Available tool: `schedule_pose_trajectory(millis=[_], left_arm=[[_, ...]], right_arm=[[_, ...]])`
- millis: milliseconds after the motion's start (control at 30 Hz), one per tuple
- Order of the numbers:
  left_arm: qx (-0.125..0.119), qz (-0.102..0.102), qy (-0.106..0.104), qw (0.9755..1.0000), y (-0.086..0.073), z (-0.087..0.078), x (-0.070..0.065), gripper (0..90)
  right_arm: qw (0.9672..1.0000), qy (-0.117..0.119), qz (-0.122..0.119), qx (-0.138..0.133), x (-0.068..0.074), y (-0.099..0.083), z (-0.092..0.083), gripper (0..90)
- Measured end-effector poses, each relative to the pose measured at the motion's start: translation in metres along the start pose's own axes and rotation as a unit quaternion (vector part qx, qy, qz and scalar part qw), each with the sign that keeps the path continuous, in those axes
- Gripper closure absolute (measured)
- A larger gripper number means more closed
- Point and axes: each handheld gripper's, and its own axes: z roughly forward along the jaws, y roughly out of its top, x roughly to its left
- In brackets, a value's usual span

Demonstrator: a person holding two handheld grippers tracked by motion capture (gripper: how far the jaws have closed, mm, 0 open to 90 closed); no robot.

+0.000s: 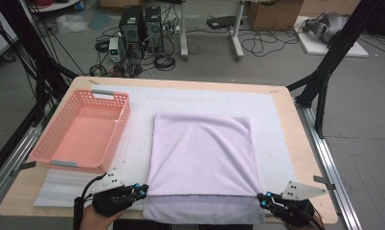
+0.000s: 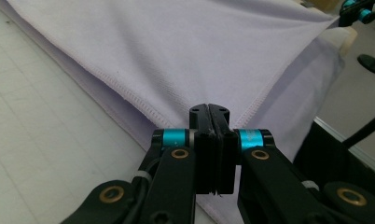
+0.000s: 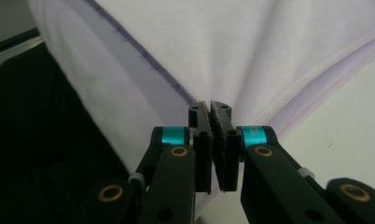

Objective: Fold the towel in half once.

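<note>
A lilac cloth [image 1: 200, 153] lies on the white mat, its top layer folded over a lower layer that hangs over the table's front edge. My left gripper [image 1: 143, 189] is shut on the top layer's near left corner. In the left gripper view the jaws [image 2: 209, 112] meet on the hemmed corner of the cloth [image 2: 176, 51]. My right gripper [image 1: 260, 197] is shut on the near right corner. The right gripper view has its jaws [image 3: 210, 108] pinching that corner of the cloth [image 3: 251, 42]. The two held corners are raised slightly off the lower layer.
A pink plastic basket [image 1: 118, 129] stands hollow at the left of the table. The white gridded mat [image 1: 138, 139] covers most of the wooden tabletop [image 1: 305, 143]. A foam sheet [image 1: 61, 187] lies at the near left. Computers and cables sit on the floor beyond.
</note>
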Motion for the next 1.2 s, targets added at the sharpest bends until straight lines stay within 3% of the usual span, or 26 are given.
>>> schedule_pose_trajectory(millis=[333, 500, 533, 567, 633, 667, 767, 833, 967, 1067, 1200], left_arm=[[0.044, 0.024, -0.037, 0.9981, -0.012, -0.018, -0.022, 88.6], [0.059, 0.023, -0.054, 0.9965, -0.02, -0.014, -0.024, 88.1], [0.057, 0.025, -0.053, 0.9967, -0.02, -0.012, -0.022, 86.7], [0.051, 0.025, -0.051, 0.9971, -0.018, -0.01, -0.02, 81.0], [0.032, 0.009, -0.033, 0.9989, -0.012, -0.006, -0.014, 59.2], [0.016, 0.004, -0.027, 0.9995, -0.008, -0.004, -0.01, 54.9], [-0.018, 0.0, -0.001, 0.9998, 0.007, 0.003, 0.003, 51.5], [-0.037, -0.007, 0.013, 0.9992, 0.018, 0.01, 0.011, 50.0], [-0.06, -0.016, 0.039, 0.9973, 0.032, 0.029, 0.025, 49.5], [-0.064, -0.019, 0.047, 0.9967, 0.039, 0.041, 0.035, 48.8], [-0.074, -0.028, 0.059, 0.9951, 0.045, 0.052, 0.046, 45.6]], right_arm=[[0.9993, 0.022, -0.028, 0.013, 0.029, -0.014, -0.024, 87.3], [0.9987, 0.027, -0.028, 0.034, 0.034, -0.021, -0.021, 86.4], [0.9987, 0.028, -0.026, 0.035, 0.033, -0.021, -0.02, 82.6], [0.999, 0.023, -0.021, 0.033, 0.031, -0.021, -0.018, 72.8], [0.9995, 0.013, 0.0, 0.03, 0.026, -0.019, -0.016, 63.1], [0.9997, 0.008, 0.006, 0.022, 0.022, -0.018, -0.015, 60.0], [0.9993, -0.02, 0.03, -0.007, 0.009, -0.011, -0.011, 57.3], [0.9971, -0.055, 0.049, -0.018, -0.002, -0.005, -0.006, 59.2], [0.9868, -0.121, 0.099, -0.041, -0.026, 0.005, 0.006, 64.4], [0.9808, -0.141, 0.124, -0.053, -0.043, 0.013, 0.016, 66.8], [0.9802, -0.147, 0.128, -0.034, -0.057, 0.021, 0.041, 68.2]])
